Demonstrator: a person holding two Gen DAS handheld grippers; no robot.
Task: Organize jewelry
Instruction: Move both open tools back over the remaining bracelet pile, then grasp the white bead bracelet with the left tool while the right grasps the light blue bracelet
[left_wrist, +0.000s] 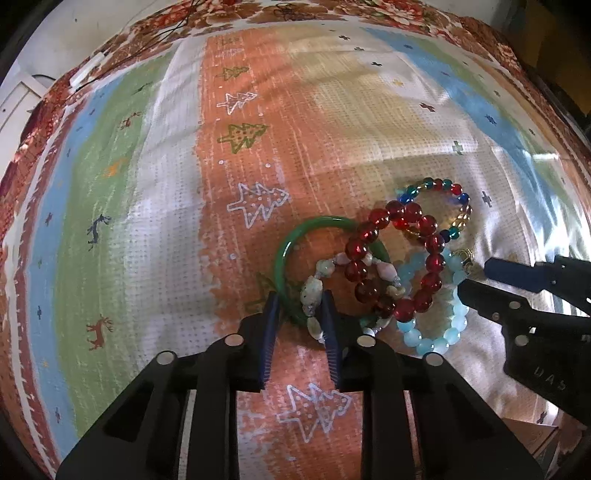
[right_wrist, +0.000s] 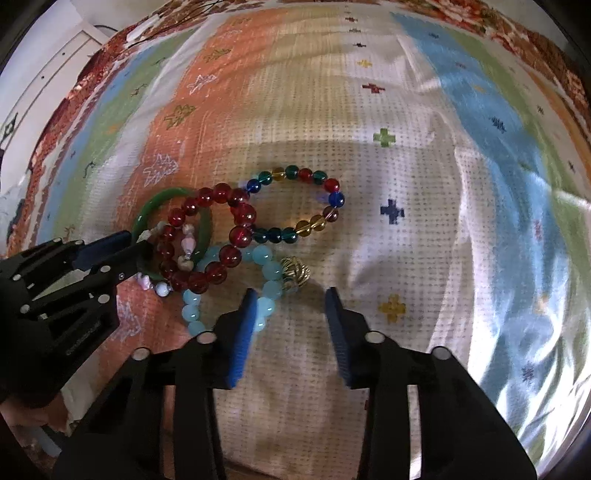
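Five bracelets heaped on cloth (right_wrist: 406, 177). Left hand-held gripper (left_wrist: 300, 301) half open, straddling bangle (left_wrist: 286, 243) and stone bracelet (left_wrist: 310, 295). Right hand-held gripper (right_wrist: 291, 301) wide open, empty, at 5 o'clock of heap, touching aqua bracelet (right_wrist: 267, 273).

Both views are bright but uneven, with strong fisheye curvature bending the patterned cloth (left_wrist: 258, 110) into a dome and dark vignetting in the corners. Glare washes out the cloth's lower right in the right wrist view, and sheen streaks its right side in the left wrist view. A broad soft shadow lies across the middle. Glass beads glint; edges look slightly smeared
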